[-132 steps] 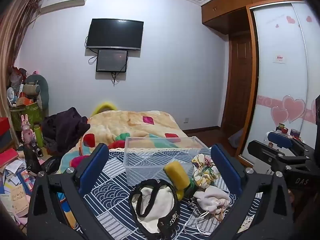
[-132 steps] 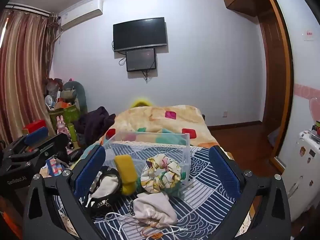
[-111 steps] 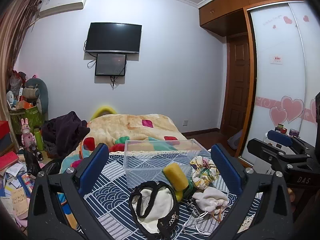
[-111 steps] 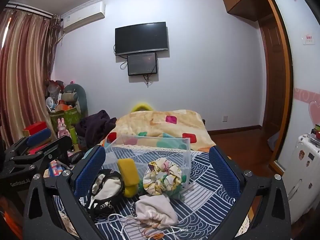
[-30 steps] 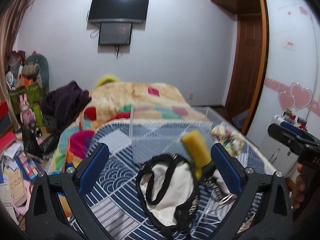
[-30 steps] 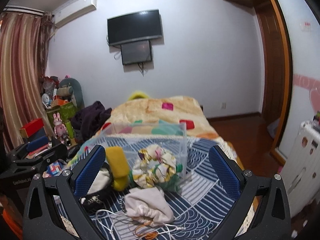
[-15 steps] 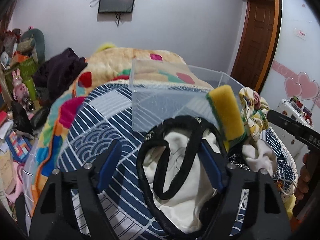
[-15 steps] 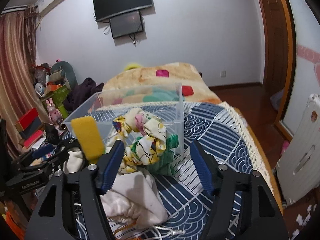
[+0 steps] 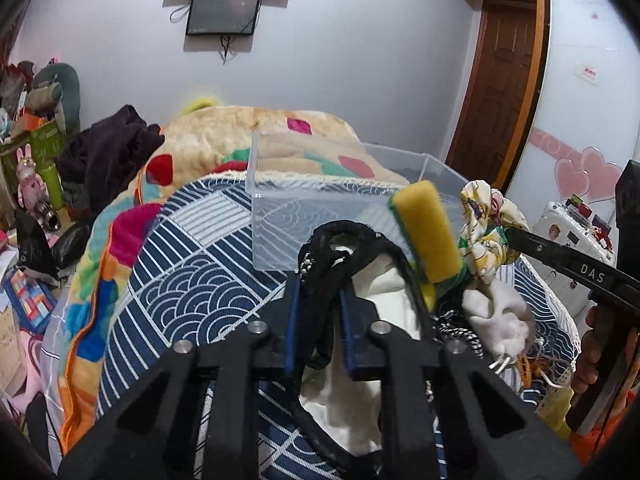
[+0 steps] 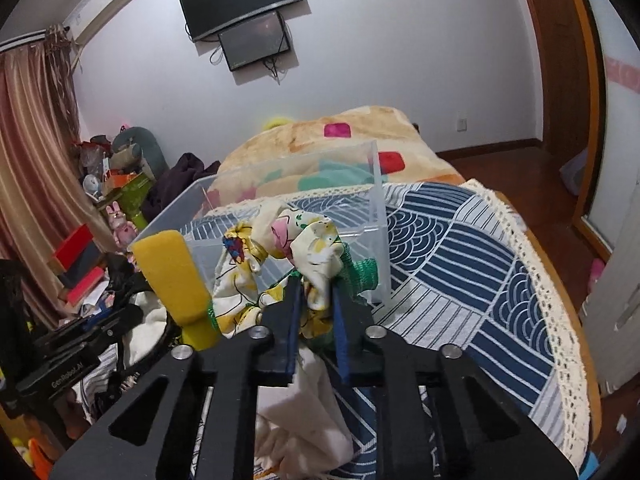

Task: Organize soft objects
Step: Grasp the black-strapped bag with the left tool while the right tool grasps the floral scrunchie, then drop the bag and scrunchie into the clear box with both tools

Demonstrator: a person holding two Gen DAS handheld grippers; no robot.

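My left gripper (image 9: pixel 319 286) is shut on the black strap of a black-trimmed white garment (image 9: pixel 356 280) lying on the bed. My right gripper (image 10: pixel 317 285) is shut on a floral scrunchie (image 10: pixel 288 240), also visible in the left wrist view (image 9: pixel 486 220). A yellow sponge (image 9: pixel 426 232) with a green base stands between them, seen too in the right wrist view (image 10: pixel 172 272). A clear plastic box (image 9: pixel 320 216) sits just behind the pile (image 10: pixel 304 184). A white drawstring pouch (image 9: pixel 496 316) lies under the scrunchie.
A navy patterned cloth with lace edge (image 10: pixel 460 248) covers the bed end. A peach blanket (image 9: pixel 248 136) lies beyond the box. A dark garment pile (image 9: pixel 108 152) and clutter sit on the left. A wardrobe door (image 9: pixel 580 80) stands to the right.
Both grippers moved forward and down to the pile. The left gripper closed on the garment's black strap; the right gripper closed on the floral scrunchie.
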